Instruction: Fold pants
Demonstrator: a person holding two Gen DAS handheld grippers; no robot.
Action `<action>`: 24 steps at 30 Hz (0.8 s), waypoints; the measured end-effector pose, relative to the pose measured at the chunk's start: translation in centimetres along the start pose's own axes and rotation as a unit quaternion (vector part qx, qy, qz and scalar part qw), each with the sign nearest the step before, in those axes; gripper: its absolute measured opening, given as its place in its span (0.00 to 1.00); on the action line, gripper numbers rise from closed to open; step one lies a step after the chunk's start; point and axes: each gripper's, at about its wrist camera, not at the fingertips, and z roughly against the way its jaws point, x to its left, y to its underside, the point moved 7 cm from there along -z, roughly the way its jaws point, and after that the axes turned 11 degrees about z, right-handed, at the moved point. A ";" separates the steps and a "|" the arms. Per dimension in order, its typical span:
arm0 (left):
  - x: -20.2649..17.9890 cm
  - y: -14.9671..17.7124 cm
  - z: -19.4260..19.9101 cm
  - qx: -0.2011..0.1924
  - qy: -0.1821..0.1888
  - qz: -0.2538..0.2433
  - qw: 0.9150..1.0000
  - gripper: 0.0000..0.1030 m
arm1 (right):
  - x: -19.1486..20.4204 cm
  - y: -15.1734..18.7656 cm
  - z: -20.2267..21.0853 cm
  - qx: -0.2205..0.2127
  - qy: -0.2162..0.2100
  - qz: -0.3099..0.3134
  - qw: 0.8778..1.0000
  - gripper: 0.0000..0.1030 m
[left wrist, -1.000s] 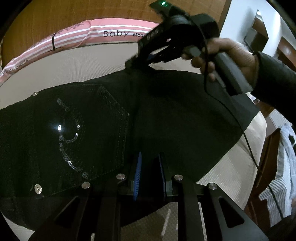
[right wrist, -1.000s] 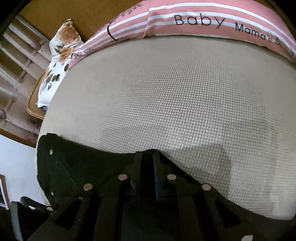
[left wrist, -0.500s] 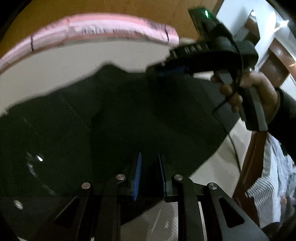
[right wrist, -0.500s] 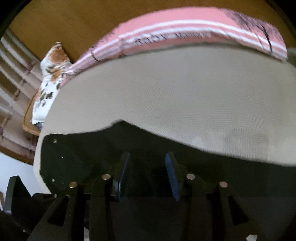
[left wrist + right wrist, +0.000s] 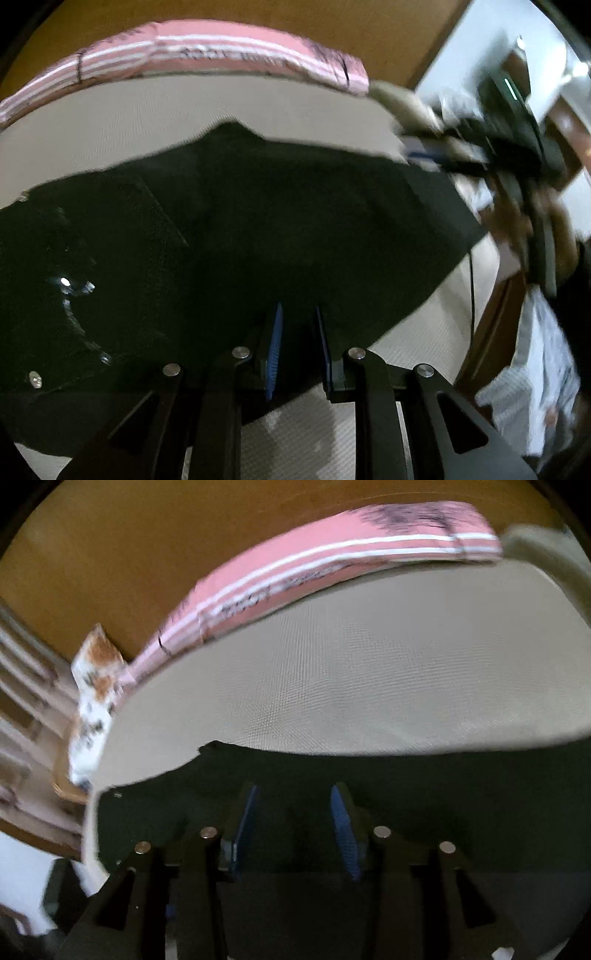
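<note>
Beige bed (image 5: 369,672): I logged it spanning the scene. Pink striped pillow (image 5: 221,55): far edge. Black pants (image 5: 258,221): spread flat on the bed's near half. Left gripper (image 5: 297,332): I kept it nearly closed, pinching the pants' near edge. Right gripper (image 5: 293,812): jaws just opening, parted, holding nothing, above the cloth.

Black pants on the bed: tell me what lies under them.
The black pants lie spread on the beige bed cover, which shows all around them. The stretch of cover beneath the cloth is hidden, so anything else under it cannot be seen.
</note>
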 end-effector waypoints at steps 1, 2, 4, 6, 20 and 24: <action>0.1 -0.4 0.2 -0.008 -0.003 0.005 1.000 0.20 | -0.8 0.6 1.4 -0.008 0.001 -0.016 1.000 0.40; 0.1 -0.5 0.4 -0.013 -0.005 0.010 1.000 0.20 | -2.1 1.5 3.0 -0.016 0.007 -0.033 0.999 0.41; 0.1 -0.8 0.3 -0.011 -0.004 0.015 1.000 0.22 | -4.7 3.2 5.7 -0.027 0.023 -0.063 0.997 0.42; -0.2 -0.8 0.1 -0.005 -0.009 0.015 1.000 0.25 | -7.7 5.5 8.2 -0.039 0.042 -0.105 0.993 0.42; -3.5 -2.3 -3.1 0.042 0.000 0.014 0.999 0.32 | -25.0 18.9 18.6 -0.125 0.113 -0.349 0.922 0.42; -5.3 -2.0 -4.6 0.057 0.003 0.005 0.998 0.32 | -27.6 19.1 18.5 -0.151 0.105 -0.371 0.910 0.40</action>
